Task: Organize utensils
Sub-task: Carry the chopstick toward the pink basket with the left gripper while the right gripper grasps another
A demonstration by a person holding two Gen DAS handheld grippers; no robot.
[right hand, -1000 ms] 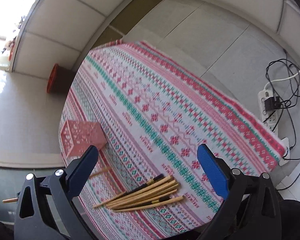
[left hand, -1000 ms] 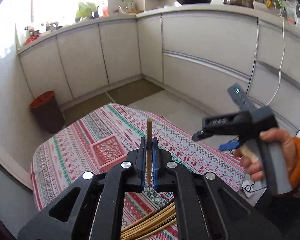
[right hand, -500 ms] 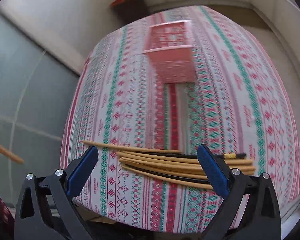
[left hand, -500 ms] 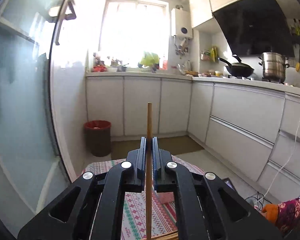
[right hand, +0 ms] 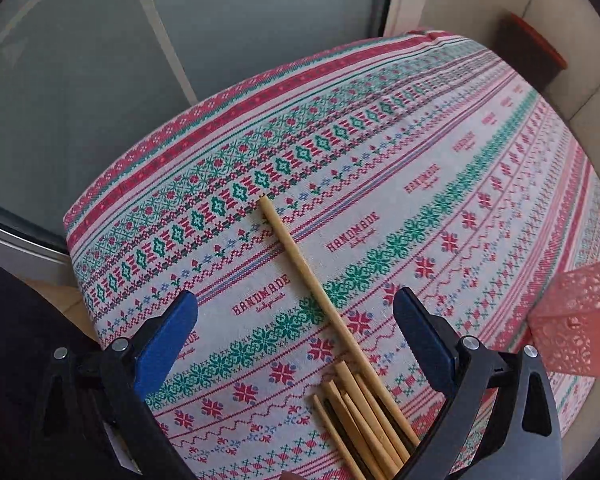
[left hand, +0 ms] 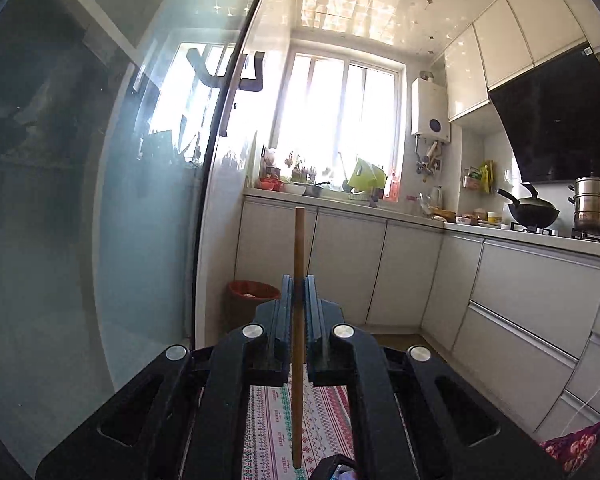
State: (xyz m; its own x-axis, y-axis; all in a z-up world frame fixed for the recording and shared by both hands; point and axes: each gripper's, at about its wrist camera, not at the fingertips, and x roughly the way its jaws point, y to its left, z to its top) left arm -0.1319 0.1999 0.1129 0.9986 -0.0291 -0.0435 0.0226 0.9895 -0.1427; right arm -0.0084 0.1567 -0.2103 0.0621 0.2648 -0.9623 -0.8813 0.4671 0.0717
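One chopstick [left hand: 299,264] upright, clamped in left hand-held gripper [left hand: 299,292].

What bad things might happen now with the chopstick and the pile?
1. The left tool pinches one chopstick upright near its middle. That thin stick might swivel or slip out before it reaches the basket.
2. The right tool hangs open over the pile, where sticks lie packed together. It may grab several, or push some away.
3. The pile sits by the near table edge, so a nudged stick might roll off.
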